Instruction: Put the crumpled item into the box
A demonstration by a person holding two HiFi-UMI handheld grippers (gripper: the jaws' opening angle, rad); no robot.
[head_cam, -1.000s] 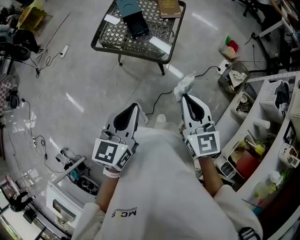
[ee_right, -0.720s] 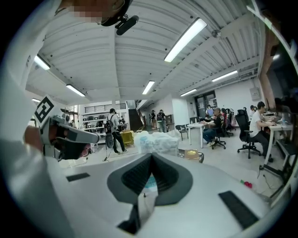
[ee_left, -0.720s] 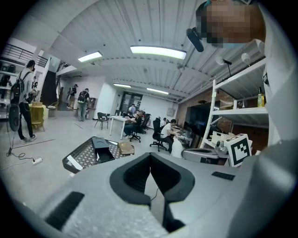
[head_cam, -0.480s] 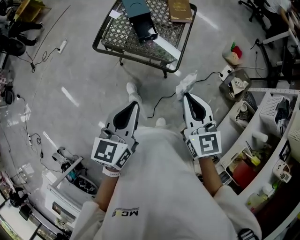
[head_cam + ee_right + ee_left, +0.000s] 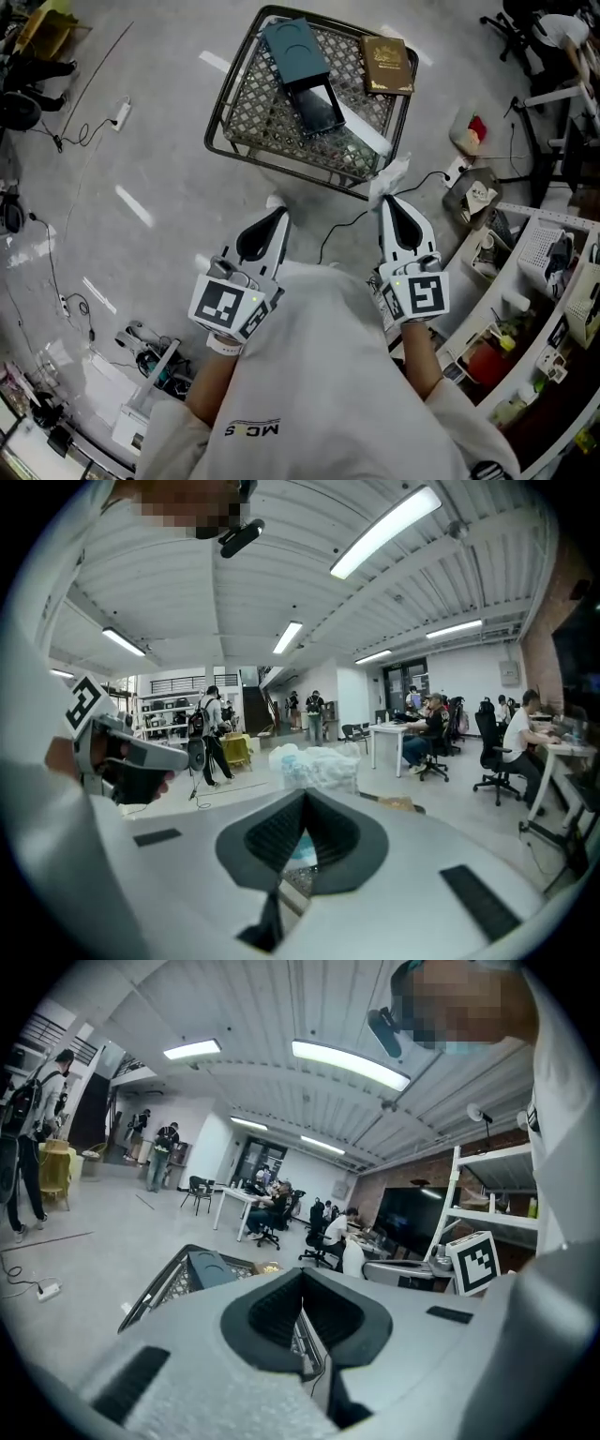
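Observation:
The crumpled white item [image 5: 391, 175] sticks out from the tips of my right gripper [image 5: 386, 195], which is shut on it. It hangs in the air just in front of the wire table's [image 5: 225, 141] near right corner. In the right gripper view the crumpled item [image 5: 314, 764] bulges above the closed tips of that gripper [image 5: 305, 797]. A dark teal box [image 5: 302, 66] lies on the table, its open black tray towards me. My left gripper [image 5: 281, 214] is shut and empty, held over the floor short of the table; the left gripper view shows the box [image 5: 211, 1267] beyond its tips [image 5: 302, 1274].
A brown book [image 5: 387, 65] and a white strip [image 5: 361, 129] also lie on the table. A black cable [image 5: 342, 223] runs across the floor between the grippers. Cluttered white shelves [image 5: 553, 281] stand at the right, and a power strip [image 5: 120, 113] lies at the left.
The table has come much closer to both grippers and now lies just ahead of them. Both grippers keep their pose, the right one still holding the crumpled item.

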